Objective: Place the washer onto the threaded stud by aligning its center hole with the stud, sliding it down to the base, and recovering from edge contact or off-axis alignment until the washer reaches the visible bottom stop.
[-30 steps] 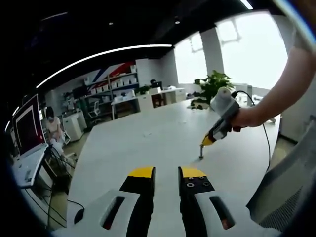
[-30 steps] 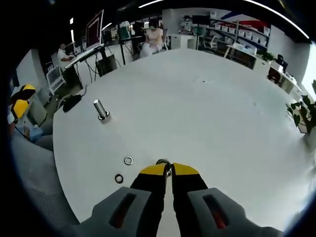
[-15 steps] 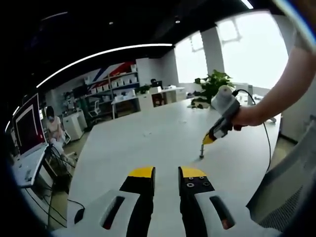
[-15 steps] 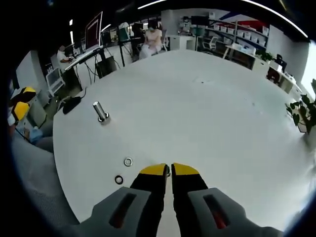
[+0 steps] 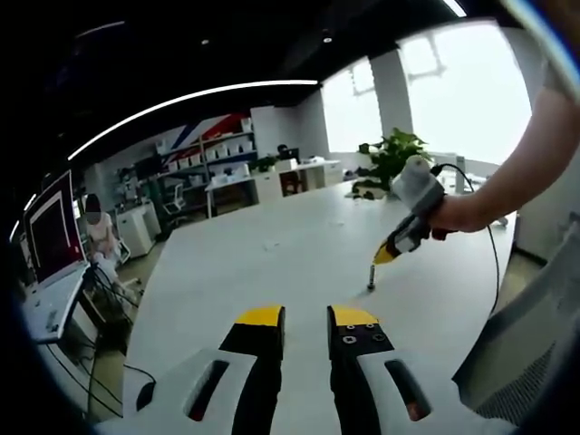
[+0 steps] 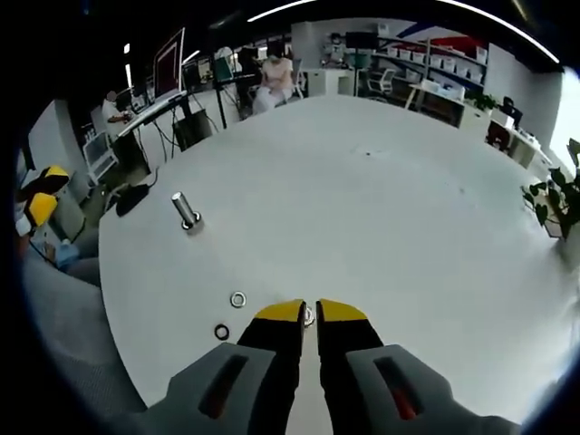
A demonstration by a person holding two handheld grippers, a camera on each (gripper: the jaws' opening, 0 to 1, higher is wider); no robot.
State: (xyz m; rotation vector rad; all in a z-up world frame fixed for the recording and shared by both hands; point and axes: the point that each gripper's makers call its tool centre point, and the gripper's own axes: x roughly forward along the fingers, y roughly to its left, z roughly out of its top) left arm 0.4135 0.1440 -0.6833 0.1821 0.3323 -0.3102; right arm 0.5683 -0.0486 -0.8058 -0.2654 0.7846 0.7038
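The steel threaded stud (image 6: 186, 211) stands upright on the white table (image 6: 381, 208), far ahead and to the left of my right gripper (image 6: 309, 312). That gripper is shut on a thin washer (image 6: 309, 316), of which only a sliver shows between the yellow tips. Two more washers, one silver (image 6: 237, 299) and one dark (image 6: 221, 333), lie flat just left of the tips. In the left gripper view my left gripper (image 5: 306, 315) is open and holds nothing. Beyond it, a hand holds the right gripper (image 5: 384, 256) just above and right of the stud (image 5: 371, 276).
The left gripper (image 6: 38, 195) peeks in at the table's left edge. A black mouse (image 6: 132, 193) and cables lie near that edge. Desks, monitors (image 5: 52, 237), shelves, a seated person (image 6: 275, 74) and a plant (image 5: 391, 154) surround the table.
In the left gripper view the right gripper has drifted slightly right and up. The washer shows less between its tips than a second ago. The left gripper has stayed still.
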